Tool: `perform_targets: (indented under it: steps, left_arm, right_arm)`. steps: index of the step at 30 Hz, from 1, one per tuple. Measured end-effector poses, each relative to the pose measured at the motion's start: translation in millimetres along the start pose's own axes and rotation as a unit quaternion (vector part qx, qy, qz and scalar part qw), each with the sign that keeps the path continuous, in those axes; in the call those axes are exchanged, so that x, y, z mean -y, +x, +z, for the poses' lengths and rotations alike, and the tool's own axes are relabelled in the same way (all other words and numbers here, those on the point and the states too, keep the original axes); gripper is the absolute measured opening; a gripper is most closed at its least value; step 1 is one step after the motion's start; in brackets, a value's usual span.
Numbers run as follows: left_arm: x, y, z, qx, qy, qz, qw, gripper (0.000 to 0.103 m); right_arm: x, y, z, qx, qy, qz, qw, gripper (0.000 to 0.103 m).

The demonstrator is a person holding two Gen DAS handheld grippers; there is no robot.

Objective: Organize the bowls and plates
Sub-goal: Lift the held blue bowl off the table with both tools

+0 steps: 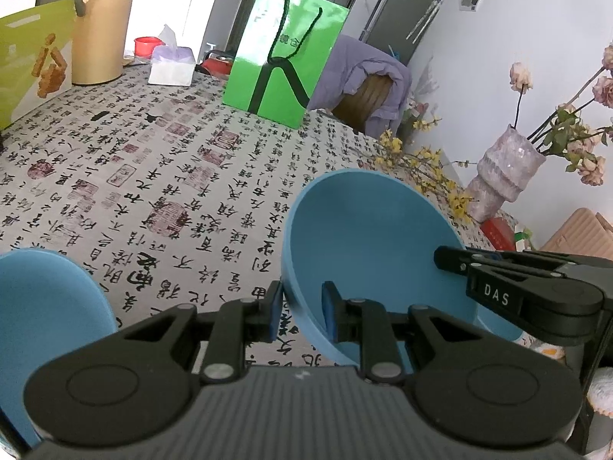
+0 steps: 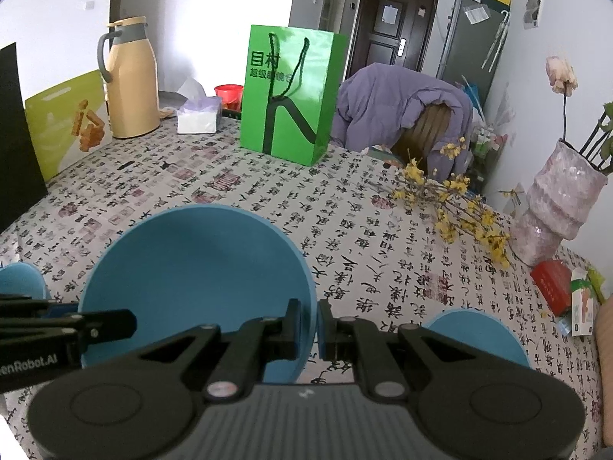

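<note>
The table (image 1: 161,176), under a calligraphy-print cloth, is filling most of both views. At its far edge a green bag (image 2: 291,96) is standing upright, with a tan jug (image 2: 128,76) and a tissue box (image 2: 199,115) to its left. A purple jacket (image 2: 402,111) is hanging over a chair behind the bag. A pink vase (image 2: 555,207) is standing on the right side of the table, with yellow flowering twigs (image 2: 452,207) lying beside it.

The blue bowl (image 1: 367,253) is being held tilted above the cloth, between the two grippers, its hollow facing the cameras.

The left gripper (image 1: 300,312) is pinching the bowl's near left rim, one pad outside the wall and one inside. The right gripper (image 2: 309,329) is clamping the right rim, jaws pressed nearly together on the thin wall.

A second bowl (image 2: 482,333) is sitting on the cloth low in the right wrist view, just right of the held one. A further blue piece (image 1: 46,306) is lying at the left wrist view's lower left edge; whether it is a plate or a bowl cannot be told.
</note>
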State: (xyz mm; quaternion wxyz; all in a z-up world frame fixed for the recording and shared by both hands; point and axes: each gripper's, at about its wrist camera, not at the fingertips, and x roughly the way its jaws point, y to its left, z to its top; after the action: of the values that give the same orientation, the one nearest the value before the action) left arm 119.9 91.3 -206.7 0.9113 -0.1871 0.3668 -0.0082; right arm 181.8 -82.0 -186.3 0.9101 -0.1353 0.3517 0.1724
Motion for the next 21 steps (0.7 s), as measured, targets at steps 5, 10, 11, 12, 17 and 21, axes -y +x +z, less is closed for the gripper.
perform_targets:
  steps: [5,10,11,12,17,21]
  left_arm:
    - [-5,-7,0,0.003,-0.004,0.001,1.0000,0.022]
    - [-8,-12,1,0.006,-0.004,0.004,1.0000,0.022]
    - [-9,-13,1,0.005,-0.005,0.004,1.0000,0.022]
    - [-10,-14,2,0.005,-0.006,0.005,1.0000,0.022]
    - [-15,-21,2,0.011,-0.010,0.007,0.9999,0.022]
    - [-17,-26,2,0.014,-0.012,0.010,0.9998,0.022]
  right_arm:
    - [-7,-3,1,0.003,-0.004,0.001,1.000,0.008]
    - [-12,-6,3,0.007,-0.003,0.004,1.000,0.008]
    - [-13,-7,3,0.007,-0.002,0.005,1.000,0.008]
    - [-13,-7,4,0.008,-0.002,0.006,1.000,0.008]
    - [-19,-10,5,0.011,-0.004,0.011,1.000,0.008]
    - [-23,-12,7,0.013,-0.006,0.014,1.000,0.008]
